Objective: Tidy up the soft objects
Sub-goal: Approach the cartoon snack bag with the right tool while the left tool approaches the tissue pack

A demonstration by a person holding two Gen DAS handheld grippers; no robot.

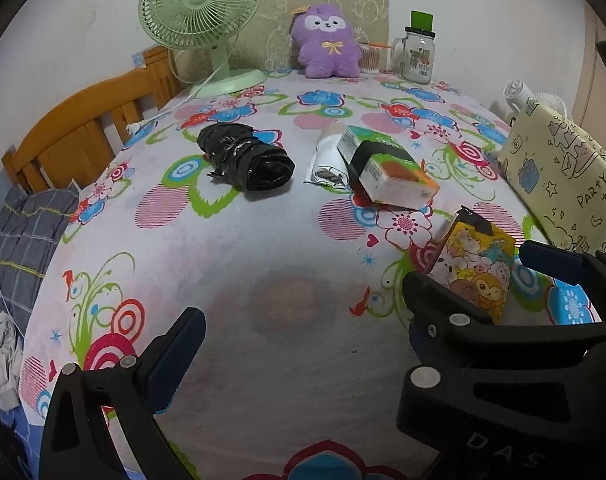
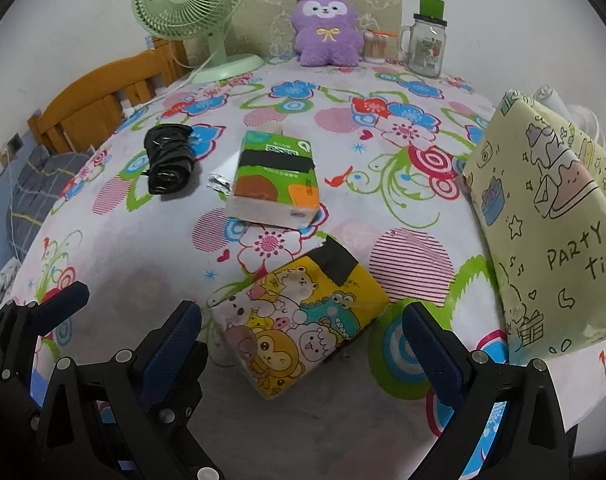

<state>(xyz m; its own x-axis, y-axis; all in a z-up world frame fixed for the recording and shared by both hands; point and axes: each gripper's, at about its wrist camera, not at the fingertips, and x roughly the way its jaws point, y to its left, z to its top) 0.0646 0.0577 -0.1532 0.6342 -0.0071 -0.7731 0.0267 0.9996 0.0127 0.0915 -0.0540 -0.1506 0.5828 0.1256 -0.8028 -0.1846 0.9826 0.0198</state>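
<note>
On the floral-covered surface (image 2: 303, 420), biggest soft item I see is one yellow "PARTY" bag (image 2: 543, 220), propped at the right edge: limp, light, I'd take it by the top rim. One purple plush (image 2: 327, 28) at the back wall: squashy, grab the body. Two tissue packs: green one (image 2: 277, 176) mid-surface, cartoon one (image 2: 299, 320) right ahead of the right gripper (image 2: 303, 344); both compress easily, so pinch across the short sides. One black rolled bag (image 2: 169, 160), slippery film. Right fingers are spread either side of the cartoon pack, not touching. Left gripper (image 1: 303, 344) also spread, empty.
</note>
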